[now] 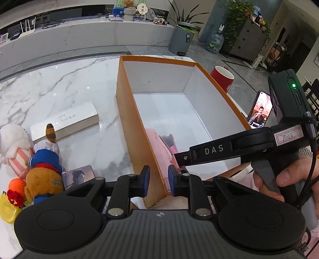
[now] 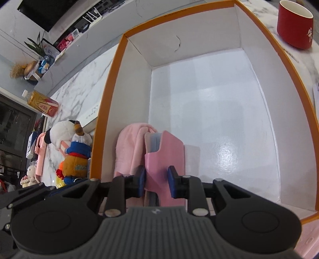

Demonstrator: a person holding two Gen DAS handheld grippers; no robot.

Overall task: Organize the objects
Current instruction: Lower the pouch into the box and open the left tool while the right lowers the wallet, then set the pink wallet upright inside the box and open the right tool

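We have the pink case (image 2: 165, 153) standing on edge inside the orange box (image 1: 139, 127), in its near left corner, leaning beside the folded pink towel (image 2: 131, 143). The right gripper (image 2: 156, 182) is clamped on the case; if we let go carelessly it may topple flat across the box floor. The left gripper (image 1: 159, 180) is pinched on the box's left wall, and a tug there could drag the box along the marble table (image 1: 69, 85) toward the plush toys (image 1: 42, 169) at its near left edge.

Home living room, marble counter (image 1: 59, 83), houseplants (image 1: 185, 18)
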